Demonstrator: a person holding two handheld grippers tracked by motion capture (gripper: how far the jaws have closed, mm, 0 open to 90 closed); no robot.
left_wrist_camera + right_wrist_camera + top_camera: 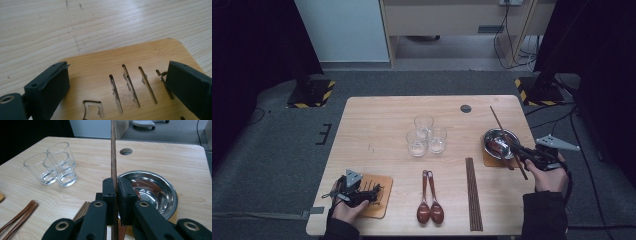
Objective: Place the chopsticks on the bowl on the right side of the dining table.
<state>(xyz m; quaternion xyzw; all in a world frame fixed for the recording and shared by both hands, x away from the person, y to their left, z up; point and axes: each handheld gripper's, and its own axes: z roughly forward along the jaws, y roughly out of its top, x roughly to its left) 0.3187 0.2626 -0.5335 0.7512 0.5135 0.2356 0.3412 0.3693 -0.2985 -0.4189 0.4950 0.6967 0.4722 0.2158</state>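
The chopstick (113, 157) is clamped between the shut jaws of the right gripper (114, 192), gripped partway along its length. In the high view the chopstick (502, 125) lies with its long axis running from about 11 o'clock, out over the far table, to about 5 o'clock near the person's right hand; it crosses above the steel bowl (492, 137). In the right gripper view the bowl (160, 182) sits just at 3 o'clock of the jaws, so any lowering into it means a short swing that way, and the right gripper (517, 150) is by far the nearer one.

The bowl stands on a wooden coaster (489, 161) at the table's right side. At 9 o'clock of the bowl, a bundle of chopsticks (473, 192) lies end-on to the person; I cannot count them.

Farther left are two wooden spoons (430, 205), side by side, and three clear glasses (426, 135) clustered at the table's middle.

The left gripper (354, 192) rests at the near left corner with its jaws standing wide apart and holding nothing, over a second, slotted wooden coaster (130, 62).
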